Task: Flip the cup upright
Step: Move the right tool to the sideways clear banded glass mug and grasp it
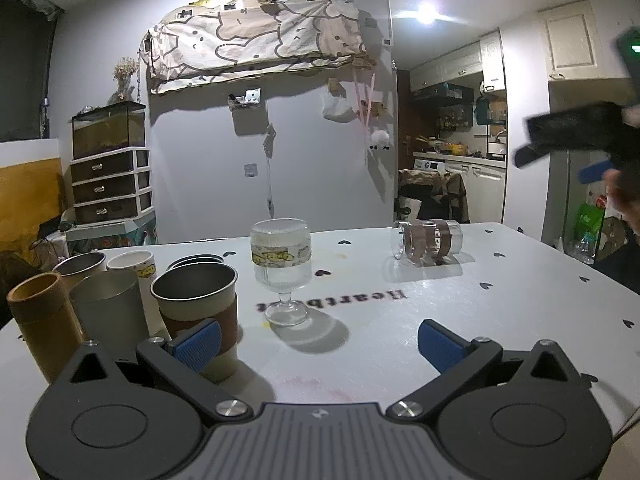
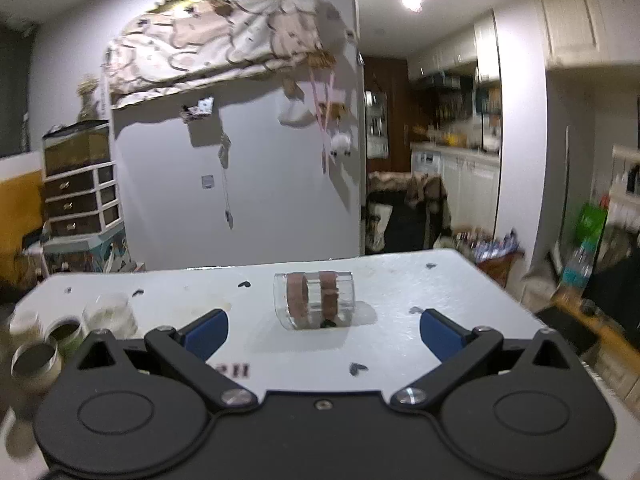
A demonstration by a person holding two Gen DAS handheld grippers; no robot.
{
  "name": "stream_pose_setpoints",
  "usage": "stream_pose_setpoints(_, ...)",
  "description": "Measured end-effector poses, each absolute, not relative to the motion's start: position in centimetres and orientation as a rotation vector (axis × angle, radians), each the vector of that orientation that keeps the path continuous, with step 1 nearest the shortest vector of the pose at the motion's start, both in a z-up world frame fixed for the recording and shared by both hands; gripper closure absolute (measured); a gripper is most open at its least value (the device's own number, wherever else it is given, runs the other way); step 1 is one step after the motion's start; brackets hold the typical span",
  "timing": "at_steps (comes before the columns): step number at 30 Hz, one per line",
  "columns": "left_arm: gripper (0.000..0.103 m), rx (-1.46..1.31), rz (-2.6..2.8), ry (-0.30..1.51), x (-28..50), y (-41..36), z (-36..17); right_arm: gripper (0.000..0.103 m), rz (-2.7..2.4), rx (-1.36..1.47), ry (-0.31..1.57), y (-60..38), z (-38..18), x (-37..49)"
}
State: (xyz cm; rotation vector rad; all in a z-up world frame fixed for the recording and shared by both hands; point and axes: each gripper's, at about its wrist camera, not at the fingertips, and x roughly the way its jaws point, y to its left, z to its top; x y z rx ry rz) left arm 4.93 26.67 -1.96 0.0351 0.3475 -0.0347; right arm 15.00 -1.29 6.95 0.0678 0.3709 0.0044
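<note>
A clear glass cup with two brown bands (image 1: 427, 243) lies on its side on the white table, its mouth to the left. It shows in the right wrist view (image 2: 314, 300) straight ahead of my right gripper (image 2: 323, 334), which is open, empty and held above the table short of the cup. My left gripper (image 1: 318, 344) is open and empty, low over the table's near side. The right gripper also shows in the left wrist view (image 1: 568, 140) as a blurred dark shape high at the right.
A stemmed glass with a yellow band (image 1: 282, 268) stands upright in front of the left gripper. Several cups and tumblers (image 1: 194, 304) cluster at the left of the table (image 1: 500, 304); they appear blurred in the right wrist view (image 2: 60, 340). Drawers and clutter stand beyond the table.
</note>
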Motion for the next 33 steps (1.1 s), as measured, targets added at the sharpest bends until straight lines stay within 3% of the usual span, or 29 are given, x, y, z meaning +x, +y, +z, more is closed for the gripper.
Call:
stream_pose_setpoints(5,0.000,0.007,-0.076,0.363,6.0,27.9,-2.7,0.000,-0.014,0.155,0.443,-1.2,7.1,23.0)
stream_pose_setpoints(13,0.000,-0.007,-0.153,0.363,8.0,29.7,-4.3,0.009,-0.084,0.099,0.482,-0.6,4.5,35.3)
stream_pose_setpoints(21,0.000,-0.011,-0.154,0.375,10.7,31.1,-5.3,0.010,0.149,-0.571,0.607,3.6,-1.6,41.8)
stream_pose_setpoints(33,0.000,-0.051,-0.177,0.458,13.8,31.6,-6.7,0.002,0.285,-1.033,0.700,6.7,-6.1,46.2)
